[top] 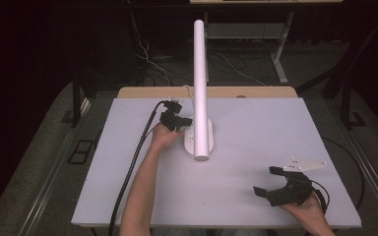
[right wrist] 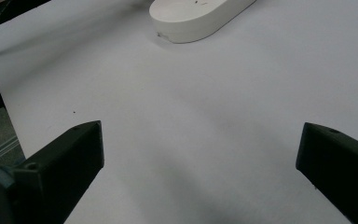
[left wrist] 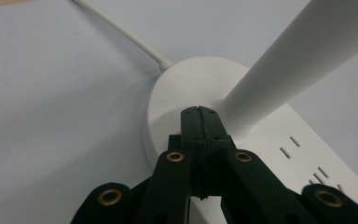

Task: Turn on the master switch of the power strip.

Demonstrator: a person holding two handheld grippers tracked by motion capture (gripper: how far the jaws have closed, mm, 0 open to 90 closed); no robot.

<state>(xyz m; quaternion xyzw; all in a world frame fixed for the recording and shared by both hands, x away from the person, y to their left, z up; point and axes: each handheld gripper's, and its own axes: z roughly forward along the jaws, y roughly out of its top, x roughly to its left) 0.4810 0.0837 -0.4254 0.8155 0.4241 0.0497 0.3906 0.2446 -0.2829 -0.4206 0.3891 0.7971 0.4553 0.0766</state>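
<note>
Item: white power strip (top: 198,139) with tall upright column, stood mid-table (top: 256,132), white cord led off behind. Left gripper (left wrist: 199,112) is clenched, tips pressed on the base (nothing grasped). Right gripper (top: 265,181) is held released, well apart. Judged rigid, smooth, top-heavy; best grasped low on the column.

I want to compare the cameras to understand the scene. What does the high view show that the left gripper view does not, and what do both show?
High view alone: the full white table, the whole tall white pole, the person's two forearms, and the right gripper with its jaws open above bare table, near the right corner on the person's side.

Left gripper view alone: the slots in the white base and the shut tips of the left gripper resting on that base beside the foot of the pole.

Both: the left gripper, the base, the pole, and the white cable.
</note>
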